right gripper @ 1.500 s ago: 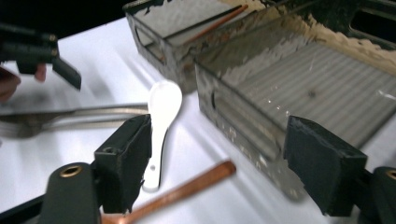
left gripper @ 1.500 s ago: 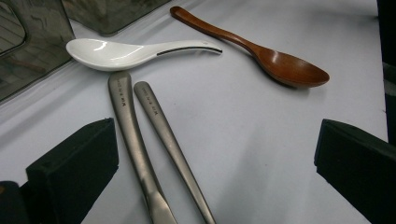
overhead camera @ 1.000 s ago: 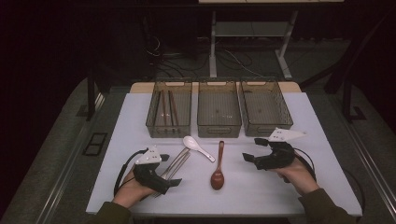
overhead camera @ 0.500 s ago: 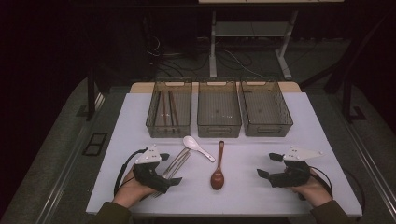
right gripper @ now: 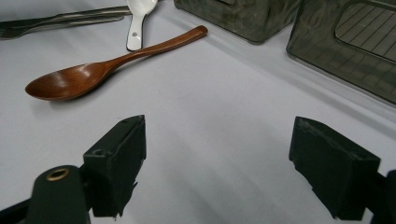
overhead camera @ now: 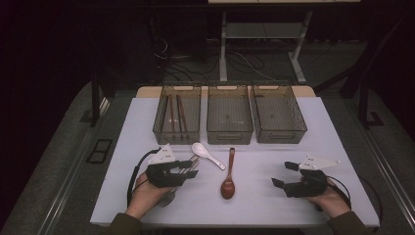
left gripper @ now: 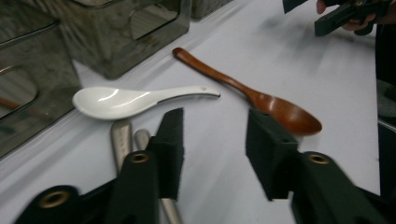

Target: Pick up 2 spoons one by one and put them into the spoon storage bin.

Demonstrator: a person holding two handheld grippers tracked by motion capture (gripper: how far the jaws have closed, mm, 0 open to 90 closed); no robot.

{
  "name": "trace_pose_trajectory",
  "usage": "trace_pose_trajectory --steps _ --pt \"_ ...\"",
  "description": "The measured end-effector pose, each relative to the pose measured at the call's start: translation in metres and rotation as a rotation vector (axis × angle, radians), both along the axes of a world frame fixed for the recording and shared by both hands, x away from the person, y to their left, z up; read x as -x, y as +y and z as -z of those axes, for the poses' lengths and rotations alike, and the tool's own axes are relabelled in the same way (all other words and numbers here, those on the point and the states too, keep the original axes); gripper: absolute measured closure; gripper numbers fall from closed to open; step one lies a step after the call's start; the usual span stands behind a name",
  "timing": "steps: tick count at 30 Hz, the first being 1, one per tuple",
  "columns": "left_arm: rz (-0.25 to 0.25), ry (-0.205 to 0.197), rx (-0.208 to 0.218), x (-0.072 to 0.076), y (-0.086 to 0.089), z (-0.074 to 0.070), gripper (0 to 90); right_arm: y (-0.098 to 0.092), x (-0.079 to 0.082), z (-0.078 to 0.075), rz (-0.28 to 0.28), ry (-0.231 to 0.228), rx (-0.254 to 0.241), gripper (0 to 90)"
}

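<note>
My left gripper (overhead camera: 188, 169) hovers low at the front left of the table, pointing right. Its jaws (left gripper: 212, 135) have just been closing and stand partly apart, with only bare table between them. Metal cutlery handles (left gripper: 122, 137) lie beside and under one jaw. A white ceramic spoon (overhead camera: 206, 153) (left gripper: 126, 100) lies just beyond them, and a brown wooden spoon (overhead camera: 228, 176) (left gripper: 261, 100) lies to its right. My right gripper (overhead camera: 285, 174) (right gripper: 217, 140) rests near the front right edge, open wide over bare table, apart from the wooden spoon (right gripper: 93, 72).
Three clear grey bins stand in a row at the back: the left bin (overhead camera: 177, 141) holds chopsticks (overhead camera: 173, 113), while the middle bin (overhead camera: 229, 136) and right bin (overhead camera: 281, 136) show nothing inside. The white table (overhead camera: 274, 156) is bare between the grippers.
My right gripper came back from near the right bin to the front right edge. My left gripper shifted slightly forward and right, and its jaws narrowed.
</note>
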State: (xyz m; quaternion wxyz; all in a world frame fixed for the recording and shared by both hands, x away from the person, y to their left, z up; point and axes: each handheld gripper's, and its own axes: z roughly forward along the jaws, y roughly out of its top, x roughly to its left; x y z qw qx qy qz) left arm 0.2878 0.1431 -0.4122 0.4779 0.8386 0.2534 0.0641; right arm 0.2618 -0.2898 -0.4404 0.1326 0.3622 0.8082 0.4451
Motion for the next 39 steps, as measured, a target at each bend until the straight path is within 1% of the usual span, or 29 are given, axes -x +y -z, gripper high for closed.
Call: trace_pose_trajectory --steps 1,3,6,8,10,14,19,24,26,31,32,36,37,39 --pt "0.004 0.001 -0.008 -0.001 -0.004 0.0 65.0 0.0 0.0 0.0 -0.001 -0.001 0.001 19.1" --pt "0.015 0.018 -0.012 -0.002 -0.012 -0.001 73.1 0.001 0.0 0.0 -0.003 -0.001 0.003 19.1" --pt "0.034 0.035 -0.032 -0.005 -0.024 0.0 84.3 0.002 -0.001 0.001 -0.007 -0.001 0.008 19.1" --pt "0.043 0.043 -0.044 -0.007 -0.033 0.001 88.9 0.004 -0.001 0.002 -0.008 0.002 0.013 19.1" --pt "0.047 0.043 -0.059 -0.01 -0.042 0.002 89.0 0.005 -0.001 0.002 -0.008 0.006 0.018 19.1" --pt "0.036 0.043 -0.076 -0.017 -0.058 0.003 89.0 0.005 -0.001 0.002 -0.01 0.002 0.019 19.1" --pt "0.035 0.048 -0.098 -0.026 -0.078 0.009 89.0 0.004 -0.001 0.002 -0.011 0.0 0.018 19.1" --pt "0.018 0.051 -0.136 -0.034 -0.097 0.017 89.0 0.005 -0.001 0.002 -0.011 0.001 0.02 19.1" --pt "0.002 0.042 -0.162 -0.037 -0.104 0.019 89.0 0.005 -0.001 0.002 -0.012 -0.002 0.022 19.1" --pt "-0.013 0.048 -0.185 -0.041 -0.114 0.025 89.0 0.004 -0.001 0.001 -0.013 -0.007 0.021 19.1" --pt "-0.018 0.045 -0.198 -0.042 -0.116 0.026 89.0 0.004 -0.001 0.001 -0.014 -0.008 0.021 19.1" --pt "-0.031 0.036 -0.223 -0.044 -0.12 0.03 89.0 0.004 0.0 0.001 -0.012 -0.005 0.02 19.1" --pt "-0.037 0.037 -0.222 -0.045 -0.121 0.03 89.0 0.004 0.0 0.001 -0.012 -0.005 0.019 19.1" --pt "-0.037 0.029 -0.239 -0.045 -0.121 0.031 89.1 0.004 0.0 0.0 -0.012 -0.005 0.019 19.1"
